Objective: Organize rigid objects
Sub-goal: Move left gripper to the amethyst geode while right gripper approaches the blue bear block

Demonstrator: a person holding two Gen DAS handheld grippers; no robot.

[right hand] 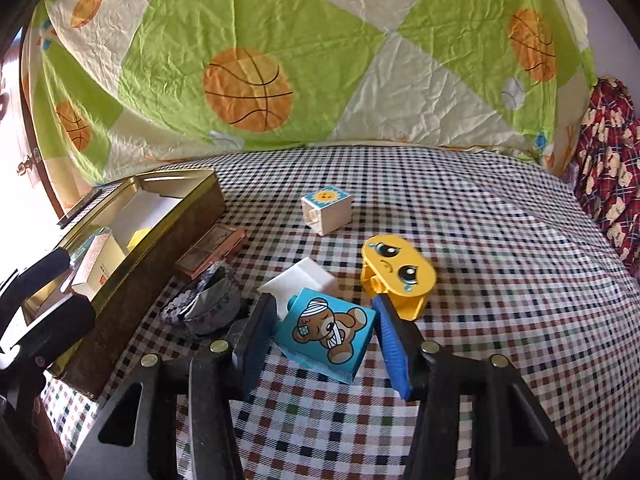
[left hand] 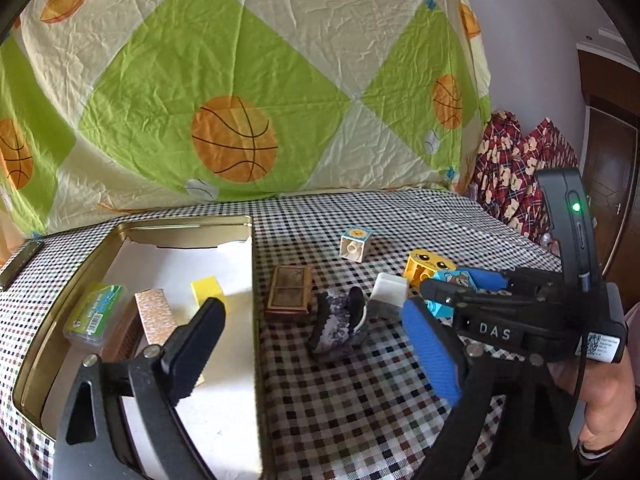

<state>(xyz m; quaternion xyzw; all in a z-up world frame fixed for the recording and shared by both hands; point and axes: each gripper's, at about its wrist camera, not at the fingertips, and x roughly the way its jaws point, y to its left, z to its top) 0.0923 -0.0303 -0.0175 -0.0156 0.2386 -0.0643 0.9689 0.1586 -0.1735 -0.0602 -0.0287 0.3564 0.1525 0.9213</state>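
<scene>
A blue block with a bandaged bear lies on the checked cloth between my right gripper's blue fingers, which straddle it, open, with small gaps on both sides. In the left wrist view the right gripper reaches in from the right over that block. My left gripper is open and empty, its left finger over the gold tin. The tin holds a yellow cube, a green case and a glittery box.
On the cloth lie a yellow crying-face block, a white sun block, a white block, a brown framed box and a purple rock. A basketball sheet hangs behind. A plaid cushion sits at right.
</scene>
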